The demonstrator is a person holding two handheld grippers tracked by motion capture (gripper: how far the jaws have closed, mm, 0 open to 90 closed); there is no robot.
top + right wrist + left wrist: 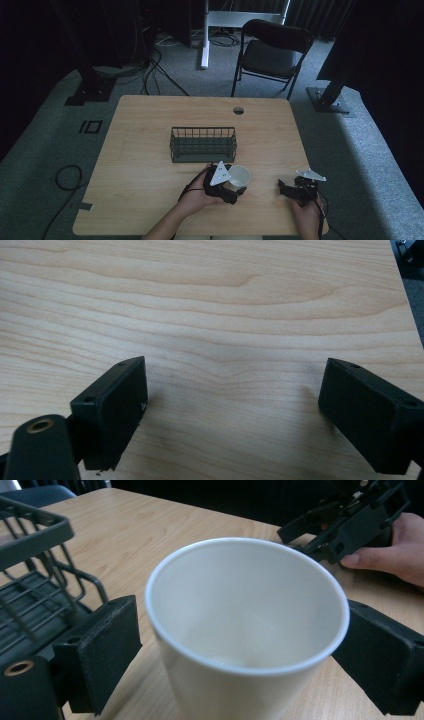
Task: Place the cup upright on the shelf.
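We see the white cup (245, 630) standing upright on the wooden table (150, 130), near its front edge and just in front of the dark wire basket (203, 144). The left gripper (240, 650) has a jaw on each side of the cup wall. The right pad meets the rim; whether the left pad presses, we cannot tell. The right gripper (232, 415) rests low over bare table, well apart from the cup, jaws spread wide with nothing between them.
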